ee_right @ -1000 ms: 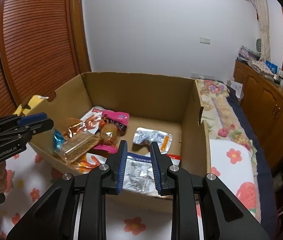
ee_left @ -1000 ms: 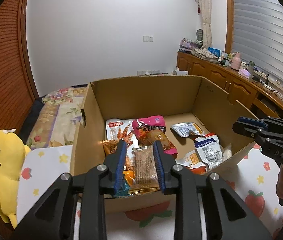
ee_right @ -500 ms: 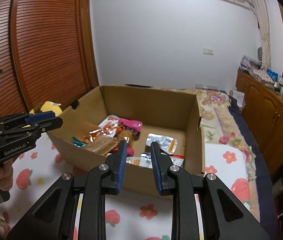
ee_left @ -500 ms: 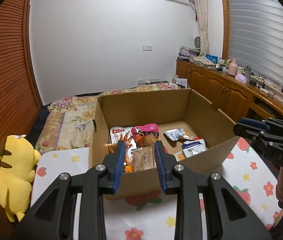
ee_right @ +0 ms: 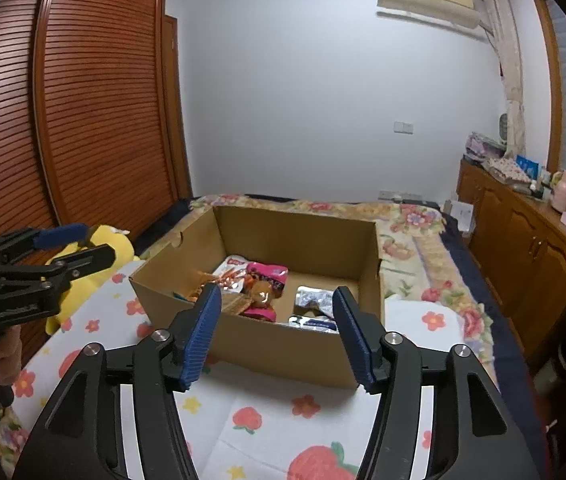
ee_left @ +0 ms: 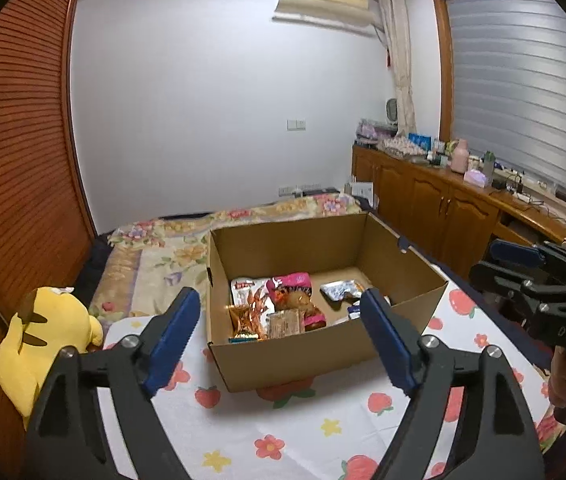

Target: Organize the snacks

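An open cardboard box (ee_left: 295, 364) (ee_right: 283, 344) stands on the strawberry-print cloth and holds several snack packets: a pink bag (ee_left: 289, 284) (ee_right: 269, 276), an orange-and-white bag (ee_left: 249, 294), a brown wafer pack (ee_left: 283, 322) and silver pouches (ee_left: 339, 290) (ee_right: 315, 300). My left gripper (ee_left: 281, 320) hangs in front of and above the box, its jaws opening wide with nothing between them. My right gripper (ee_right: 277, 318) sits back from the box too, jaws opening and empty. Each gripper shows at the edge of the other's view, held by a hand.
A yellow plush toy (ee_left: 39, 336) (ee_right: 103, 252) lies left of the box. The bed's floral quilt (ee_left: 155, 256) stretches behind. A wooden sideboard (ee_left: 443, 208) with bottles lines the right wall, and a slatted wardrobe (ee_right: 95, 112) the left.
Both grippers have pulled back and up from the box, which now looks smaller and farther. Both pairs of jaws, nearly shut before, have spread wide. The packets lie in the box.
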### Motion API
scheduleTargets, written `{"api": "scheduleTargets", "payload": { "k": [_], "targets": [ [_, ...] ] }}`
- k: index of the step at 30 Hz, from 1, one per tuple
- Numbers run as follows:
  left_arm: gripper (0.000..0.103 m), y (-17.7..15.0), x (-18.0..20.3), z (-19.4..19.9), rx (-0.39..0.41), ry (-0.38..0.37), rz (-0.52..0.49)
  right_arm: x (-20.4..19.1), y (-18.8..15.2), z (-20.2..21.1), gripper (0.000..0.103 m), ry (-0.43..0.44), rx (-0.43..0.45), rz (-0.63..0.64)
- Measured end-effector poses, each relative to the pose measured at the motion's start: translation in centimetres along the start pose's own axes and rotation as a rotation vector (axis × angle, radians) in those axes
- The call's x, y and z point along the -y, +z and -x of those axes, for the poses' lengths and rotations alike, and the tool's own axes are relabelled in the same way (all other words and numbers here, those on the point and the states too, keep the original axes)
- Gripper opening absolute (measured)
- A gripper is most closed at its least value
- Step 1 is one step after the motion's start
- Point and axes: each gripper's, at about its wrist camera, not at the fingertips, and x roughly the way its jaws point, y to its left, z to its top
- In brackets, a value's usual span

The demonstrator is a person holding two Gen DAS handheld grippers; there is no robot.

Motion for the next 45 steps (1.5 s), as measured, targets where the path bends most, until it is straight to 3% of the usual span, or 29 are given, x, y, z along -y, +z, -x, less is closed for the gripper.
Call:
{"api": "scheduleTargets", "payload": {
  "k": [1,3,9,18,37,45],
  "targets": [
    [0.098,0.0,0.2,0.3,0.004,-0.002,-0.003,0.0,0.0,0.4,0.068,-0.005,0.006,-0.005],
    [0.103,-0.2,0.5,1.1,0.025,-0.006,-0.008,0.1,-0.1,1.0,0.079,-0.008,0.013,-0.011],
    [0.103,-1.2,1.9,2.6,0.046,0.022,-0.036,-0.2,-1.0,2.0,0.103,-0.058,0.029,0.002],
    [0.103,-3.7,3.1,4.6,0.063,0.098,-0.001,-0.4,-2.6,3.6,0.103,-0.081,0.035,-0.013],
    [0.103,-8.7,4.6,6.5,0.027,0.098,0.059,-0.4,-6.9,7.7,0.103,-0.095,0.059,-0.031],
    [0.103,-9.2,5.0,7.2,0.014,0.099,0.057,-0.2,-8.5,8.6,0.103,-0.082,0.055,-0.045]
  ]
}}
